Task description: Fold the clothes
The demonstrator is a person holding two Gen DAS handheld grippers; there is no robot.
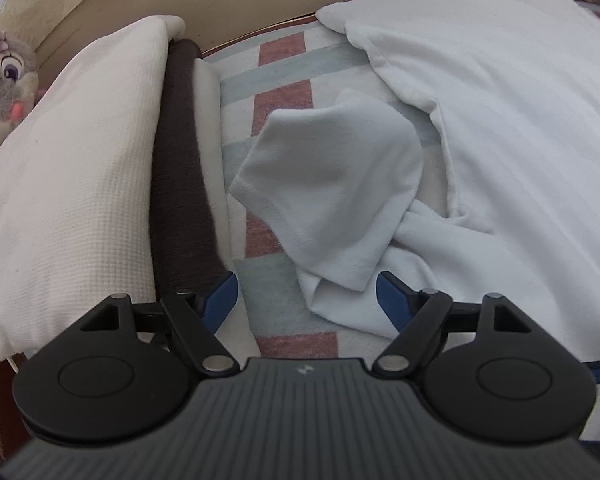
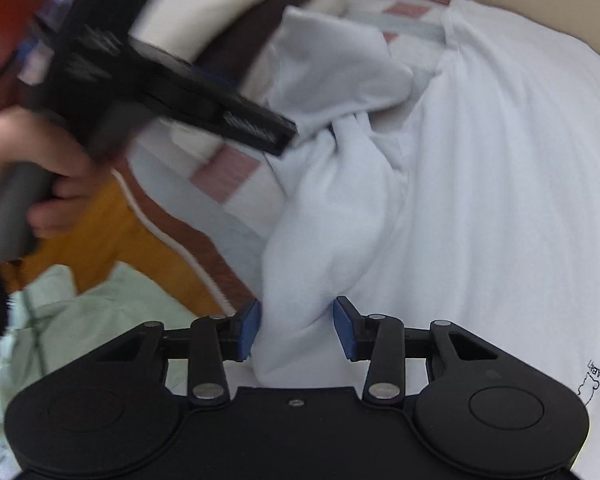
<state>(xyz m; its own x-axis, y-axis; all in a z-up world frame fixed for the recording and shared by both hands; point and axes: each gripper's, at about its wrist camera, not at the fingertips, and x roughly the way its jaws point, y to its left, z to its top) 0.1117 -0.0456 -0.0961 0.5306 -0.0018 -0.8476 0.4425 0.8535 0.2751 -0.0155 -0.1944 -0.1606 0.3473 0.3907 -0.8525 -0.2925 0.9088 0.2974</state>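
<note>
Left wrist view, item one: your left gripper [image 1: 306, 300], jaws spread wide and empty, straddling the sleeve [image 1: 328, 188] of the white shirt [image 1: 520, 140], likely so it can close on the sleeve's twisted root. Item two: shirt, spread across the checked blanket [image 1: 284, 92], body flat at right, sleeve flopped outward toward the folded stack [image 1: 72, 184] at left; it probably needs turning in. Item three: your right gripper [image 2: 296, 328], jaws parted with a bunched shirt fold between them; pads look close to the cloth without clearly pressing it. Item four: pale green garment [image 2: 80, 320], lying off the blanket, unfolded.
</note>
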